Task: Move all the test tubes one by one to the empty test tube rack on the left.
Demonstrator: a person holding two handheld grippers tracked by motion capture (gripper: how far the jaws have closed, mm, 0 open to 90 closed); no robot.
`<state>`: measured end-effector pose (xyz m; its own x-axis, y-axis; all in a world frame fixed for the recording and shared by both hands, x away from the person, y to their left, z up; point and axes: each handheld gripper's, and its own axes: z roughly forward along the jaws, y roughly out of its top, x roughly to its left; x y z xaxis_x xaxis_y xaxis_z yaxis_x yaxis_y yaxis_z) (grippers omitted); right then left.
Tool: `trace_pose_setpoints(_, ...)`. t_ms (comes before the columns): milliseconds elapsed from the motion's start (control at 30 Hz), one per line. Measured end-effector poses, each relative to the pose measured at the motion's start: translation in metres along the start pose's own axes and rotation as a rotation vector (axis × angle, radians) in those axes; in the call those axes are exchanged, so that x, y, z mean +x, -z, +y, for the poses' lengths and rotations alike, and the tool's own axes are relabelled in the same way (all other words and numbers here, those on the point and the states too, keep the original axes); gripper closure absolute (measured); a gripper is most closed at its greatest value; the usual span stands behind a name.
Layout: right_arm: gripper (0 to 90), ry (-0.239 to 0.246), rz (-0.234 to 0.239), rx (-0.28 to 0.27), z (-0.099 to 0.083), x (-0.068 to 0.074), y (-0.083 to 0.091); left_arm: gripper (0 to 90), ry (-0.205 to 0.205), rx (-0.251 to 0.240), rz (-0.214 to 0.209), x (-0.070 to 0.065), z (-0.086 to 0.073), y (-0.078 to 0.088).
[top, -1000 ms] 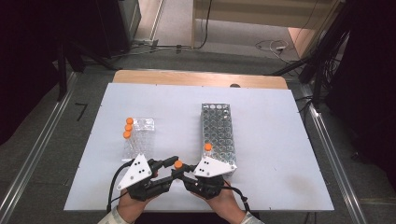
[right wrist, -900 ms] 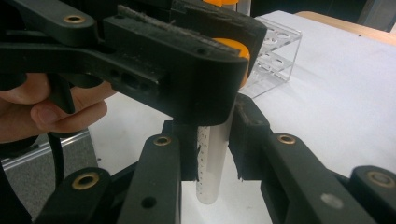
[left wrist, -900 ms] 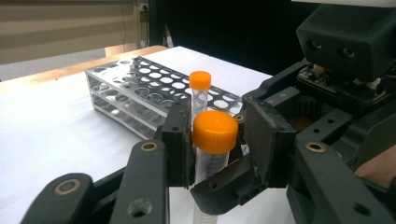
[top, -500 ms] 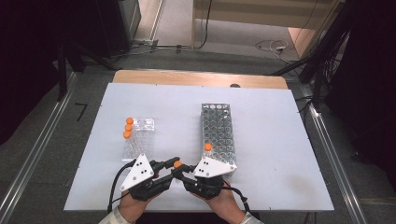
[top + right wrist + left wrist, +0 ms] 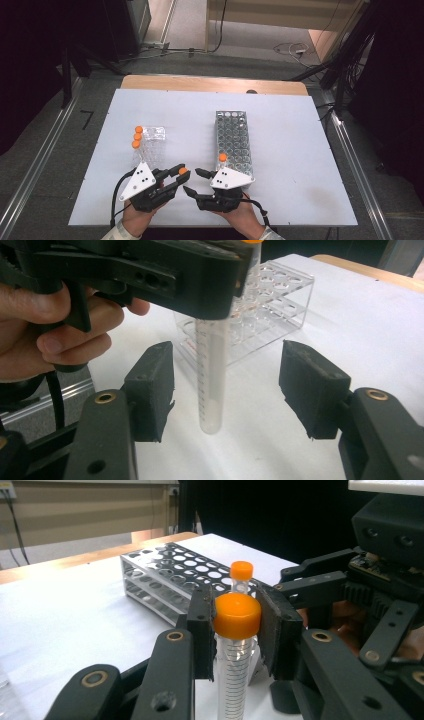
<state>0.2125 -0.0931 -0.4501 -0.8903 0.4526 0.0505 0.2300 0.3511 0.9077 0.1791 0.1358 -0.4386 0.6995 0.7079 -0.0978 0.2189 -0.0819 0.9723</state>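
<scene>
Overhead, the left gripper (image 5: 181,176) clamped a tube (image 5: 183,171) above the table (image 5: 300,150), beside the right gripper (image 5: 194,181). Left gripper view: pads (image 5: 201,630) pressed the tube's (image 5: 235,675) orange cap (image 5: 237,615); rack (image 5: 165,575) behind. Right gripper view: jaws had just opened, apart around the tube (image 5: 210,380).

Lower centre of the high view: left gripper (image 5: 181,176) and right gripper (image 5: 192,182) tip to tip, just apart, near the table's (image 5: 300,150) front edge. Between the left jaws, a capped tube (image 5: 183,171), upright, hanging down between the right gripper's parted jaws. Behind the right gripper, centre frame, a long rack (image 5: 233,140) with one tube (image 5: 222,158) in its near left corner. Left of centre, behind the left gripper, a smaller rack (image 5: 151,141) with three tubes (image 5: 136,136) along its left side.
</scene>
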Motion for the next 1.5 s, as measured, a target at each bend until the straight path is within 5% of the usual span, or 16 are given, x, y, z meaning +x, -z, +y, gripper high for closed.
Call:
trace_pose_setpoints(267,23.8,0.008,-0.038,-0.003,0.0,-0.001,0.012,69.6,0.01,-0.018,0.021,0.004,0.001,0.005)
trace_pose_setpoints(1100,23.9,-0.033,-0.137,-0.046,-0.009,-0.021,0.057,69.7,0.054,-0.073,0.097,0.023,0.01,0.028)
trace_pose_setpoints(1500,24.0,-0.054,-0.176,-0.04,-0.014,-0.033,0.061,69.6,0.064,-0.093,0.131,0.031,0.015,0.039)
